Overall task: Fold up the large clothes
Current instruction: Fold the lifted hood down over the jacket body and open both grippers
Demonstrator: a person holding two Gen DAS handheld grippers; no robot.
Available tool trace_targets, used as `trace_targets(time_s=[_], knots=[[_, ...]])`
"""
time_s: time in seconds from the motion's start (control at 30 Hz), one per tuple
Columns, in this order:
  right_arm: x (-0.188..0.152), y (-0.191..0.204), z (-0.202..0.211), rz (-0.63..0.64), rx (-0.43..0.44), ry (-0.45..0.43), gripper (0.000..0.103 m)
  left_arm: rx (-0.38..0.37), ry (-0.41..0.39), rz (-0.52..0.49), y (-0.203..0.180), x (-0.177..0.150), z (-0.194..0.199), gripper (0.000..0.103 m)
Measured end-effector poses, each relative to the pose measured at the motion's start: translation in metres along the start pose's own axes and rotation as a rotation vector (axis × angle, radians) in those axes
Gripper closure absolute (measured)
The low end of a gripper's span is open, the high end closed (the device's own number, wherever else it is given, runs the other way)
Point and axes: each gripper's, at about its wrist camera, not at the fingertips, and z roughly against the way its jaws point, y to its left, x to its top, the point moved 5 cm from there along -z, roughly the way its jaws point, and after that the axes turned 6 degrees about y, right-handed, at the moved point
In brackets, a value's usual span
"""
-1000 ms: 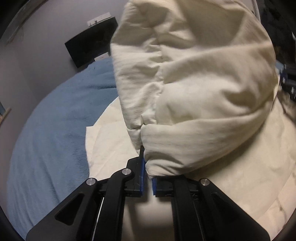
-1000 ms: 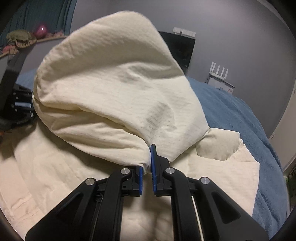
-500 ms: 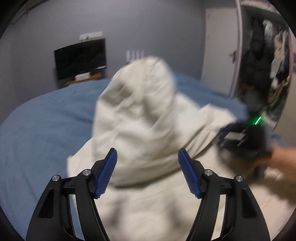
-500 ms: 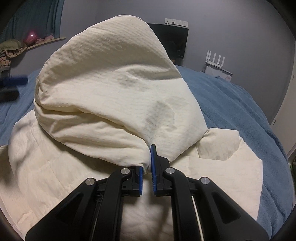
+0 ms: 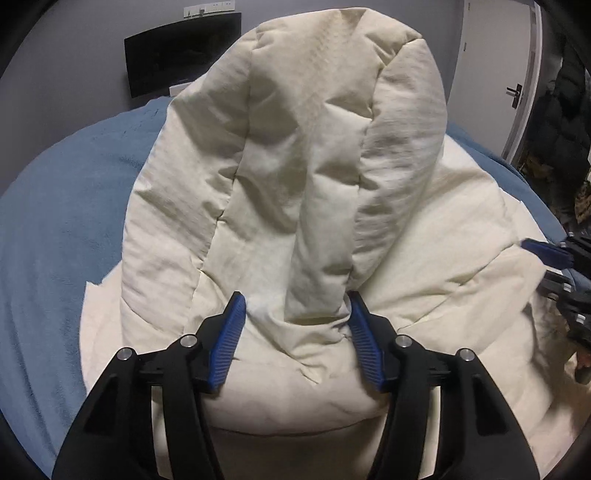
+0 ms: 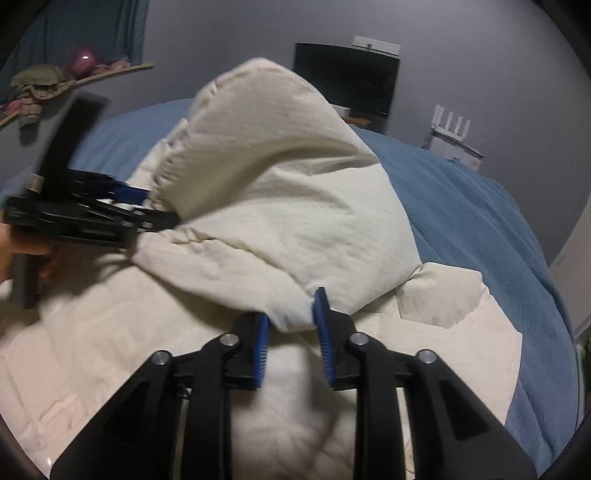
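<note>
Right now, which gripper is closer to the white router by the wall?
Right. The right gripper, jaws opening around a fold of the cream jacket, sits on the router's side of the bed. The left gripper is across the jacket, farther away.

You face a bed under a blue blanket (image 5: 70, 221), set in a dim room with grey walls (image 6: 229, 33). A dark monitor (image 6: 347, 77) stands against the far wall, a white router (image 6: 452, 127) beside it. A white door (image 5: 491, 74) stands at your right, a cluttered shelf (image 6: 74, 79) at your left.
</note>
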Motion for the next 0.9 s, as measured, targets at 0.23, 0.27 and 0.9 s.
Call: trace_targets(time_s=[0.23,0.27,0.9], knots=[[0.002,-0.02,0.022,-0.105,0.077,-0.052,0.053,-0.043,0.006,0.031,0.009,-0.004,-0.007,0.047],[0.007,-0.024,0.021,-0.146,0.089,-0.066,0.05,-0.044,0.005,0.031,0.008,-0.004,-0.008,0.047],[0.0,-0.045,-0.095,-0.314,0.029,0.236,0.05,-0.031,0.017,0.026,0.028,-0.005,-0.017,0.047]])
